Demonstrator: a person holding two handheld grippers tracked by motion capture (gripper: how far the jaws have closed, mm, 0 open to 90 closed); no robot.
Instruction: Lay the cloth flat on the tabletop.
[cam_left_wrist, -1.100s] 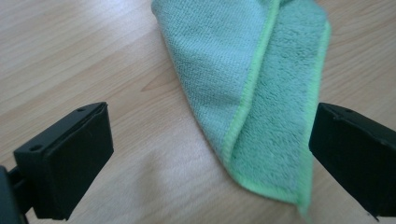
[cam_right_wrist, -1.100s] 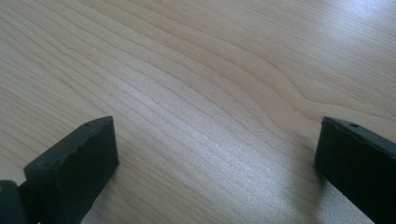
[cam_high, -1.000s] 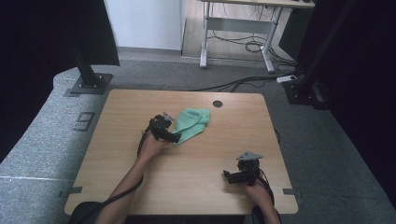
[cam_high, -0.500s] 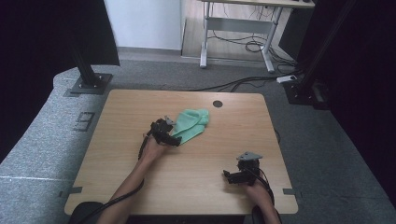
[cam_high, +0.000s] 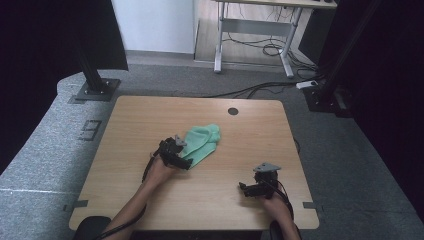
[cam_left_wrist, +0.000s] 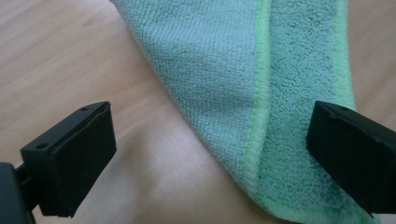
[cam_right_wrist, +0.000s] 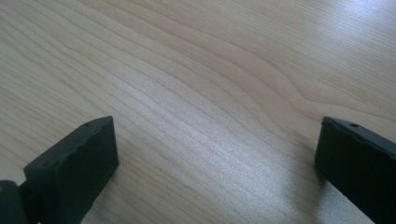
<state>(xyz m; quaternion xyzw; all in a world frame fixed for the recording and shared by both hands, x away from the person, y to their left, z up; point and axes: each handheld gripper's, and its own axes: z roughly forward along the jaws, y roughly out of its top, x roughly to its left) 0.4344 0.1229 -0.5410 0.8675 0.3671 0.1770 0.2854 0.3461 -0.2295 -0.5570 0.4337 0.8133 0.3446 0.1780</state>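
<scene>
High view: 1 green cloth (cam_high: 202, 142), 2 grippers.

Your high view is soft and slightly grainy: the table (cam_high: 210, 195) is evenly lit from above while dark curtains swallow both sides. In your right gripper view, a pale sheen crosses the wood grain and the jaws blur. Your left gripper view holds the green cloth (cam_left_wrist: 261, 93) sharp.
</scene>
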